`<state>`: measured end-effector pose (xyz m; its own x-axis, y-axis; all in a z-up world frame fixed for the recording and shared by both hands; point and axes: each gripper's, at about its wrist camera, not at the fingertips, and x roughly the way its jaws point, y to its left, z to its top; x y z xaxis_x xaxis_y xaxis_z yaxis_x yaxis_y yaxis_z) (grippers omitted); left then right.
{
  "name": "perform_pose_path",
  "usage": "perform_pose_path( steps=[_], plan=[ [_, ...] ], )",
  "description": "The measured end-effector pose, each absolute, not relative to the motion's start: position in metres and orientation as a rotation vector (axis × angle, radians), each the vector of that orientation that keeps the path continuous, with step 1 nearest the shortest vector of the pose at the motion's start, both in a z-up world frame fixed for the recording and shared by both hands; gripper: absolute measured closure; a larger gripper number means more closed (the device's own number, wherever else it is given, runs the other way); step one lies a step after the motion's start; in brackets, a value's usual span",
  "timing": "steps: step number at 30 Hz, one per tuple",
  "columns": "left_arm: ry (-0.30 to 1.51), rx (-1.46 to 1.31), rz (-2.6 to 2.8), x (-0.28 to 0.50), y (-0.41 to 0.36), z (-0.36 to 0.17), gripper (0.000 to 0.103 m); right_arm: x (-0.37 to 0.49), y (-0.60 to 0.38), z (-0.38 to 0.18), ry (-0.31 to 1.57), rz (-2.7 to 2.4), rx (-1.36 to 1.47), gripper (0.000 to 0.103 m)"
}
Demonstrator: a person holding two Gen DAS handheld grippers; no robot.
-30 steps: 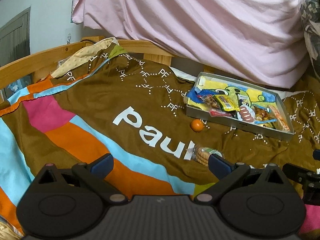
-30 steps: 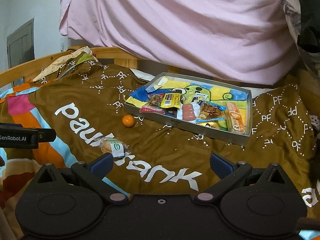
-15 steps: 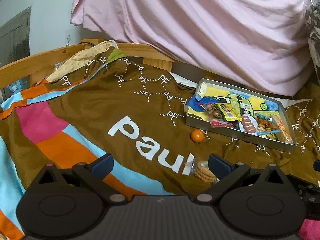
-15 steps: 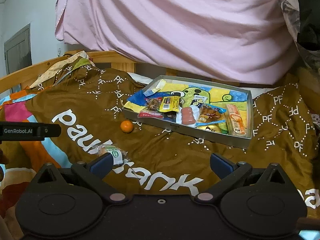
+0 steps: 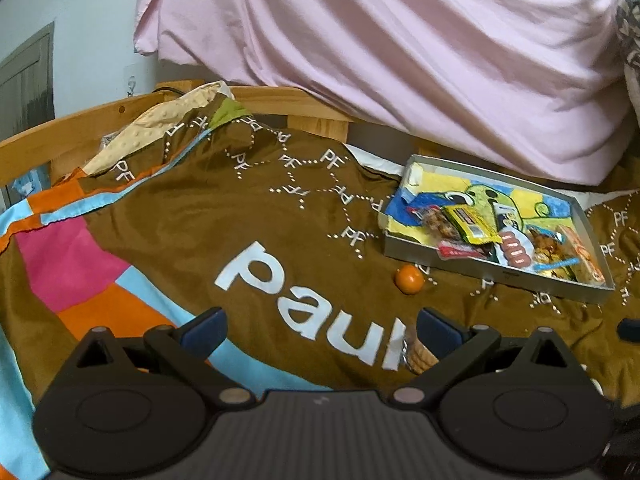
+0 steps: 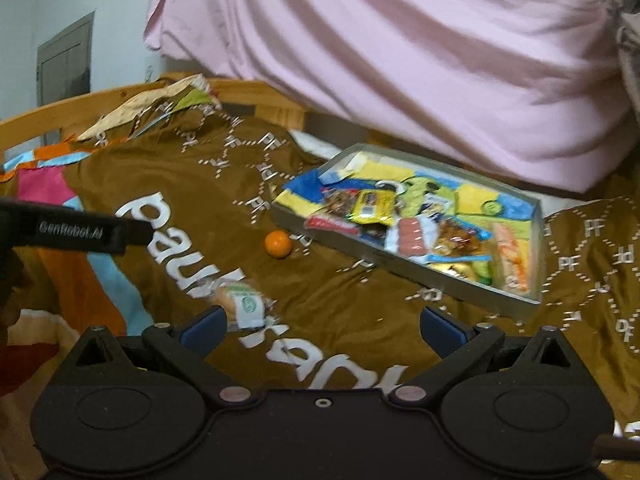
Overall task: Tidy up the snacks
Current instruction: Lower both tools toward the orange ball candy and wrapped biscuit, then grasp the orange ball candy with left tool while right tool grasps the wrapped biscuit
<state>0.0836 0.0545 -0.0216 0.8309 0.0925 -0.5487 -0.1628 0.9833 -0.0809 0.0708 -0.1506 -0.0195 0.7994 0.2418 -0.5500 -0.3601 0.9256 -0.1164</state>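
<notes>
Both jaws stand wide apart and grip nothing. Ahead and right of the left hand-held gripper (image 5: 320, 330), a shallow grey tray (image 5: 472, 258) of snacks lies on the brown blanket (image 5: 224, 216), its long axis running from near left to far right. A small orange (image 5: 409, 278) sits just before its near corner. The blanket reads "paul" and "PF". A cookie pack (image 5: 418, 354) lies just inside the left gripper's right finger, mostly hidden. The right hand-held gripper (image 6: 322, 328) shows that pack (image 6: 240, 306) with a green label, beside its left finger, and a bar marked "GenRobot.AI" (image 6: 72, 232).
</notes>
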Motion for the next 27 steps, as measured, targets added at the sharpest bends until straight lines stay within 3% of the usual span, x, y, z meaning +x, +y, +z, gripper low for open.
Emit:
perform_pose_path(
  steps=[27],
  plan=[
    [0.562,0.003,0.198,0.141,0.061,-0.046,0.0,0.13,-0.11,-0.059,0.612,0.413,-0.287,0.001]
  ],
)
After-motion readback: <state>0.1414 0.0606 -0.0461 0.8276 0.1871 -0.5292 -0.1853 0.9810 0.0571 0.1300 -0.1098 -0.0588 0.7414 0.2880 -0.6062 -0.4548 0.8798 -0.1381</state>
